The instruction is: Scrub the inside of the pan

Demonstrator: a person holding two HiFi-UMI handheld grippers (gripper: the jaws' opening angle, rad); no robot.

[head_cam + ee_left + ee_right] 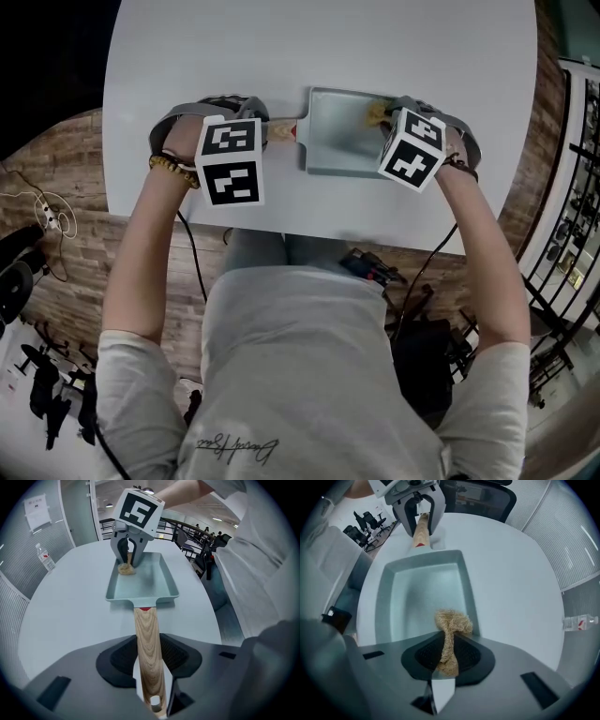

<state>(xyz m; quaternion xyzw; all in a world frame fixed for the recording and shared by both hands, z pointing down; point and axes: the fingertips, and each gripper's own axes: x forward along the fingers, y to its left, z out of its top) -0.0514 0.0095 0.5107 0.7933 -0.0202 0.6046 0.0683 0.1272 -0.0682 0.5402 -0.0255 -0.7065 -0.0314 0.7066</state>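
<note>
A pale blue-green square pan [339,139] [147,581] [419,590] lies on the white round table [187,75]. Its wooden handle [148,653] [279,130] [422,530] runs between the pads of my left gripper [149,667] [230,159], which is shut on it. My right gripper [449,651] [412,145] is shut on a tan fibrous scrubber [451,629] [125,568] [377,113]. The scrubber's tuft rests inside the pan near its far right corner, against the wall. In the head view both marker cubes hide the jaws.
A plastic water bottle [46,557] [579,622] stands on the table beyond the pan. The table's near edge [281,232] runs just in front of my body. Office chairs [365,524] and a railing [187,529] lie beyond the table.
</note>
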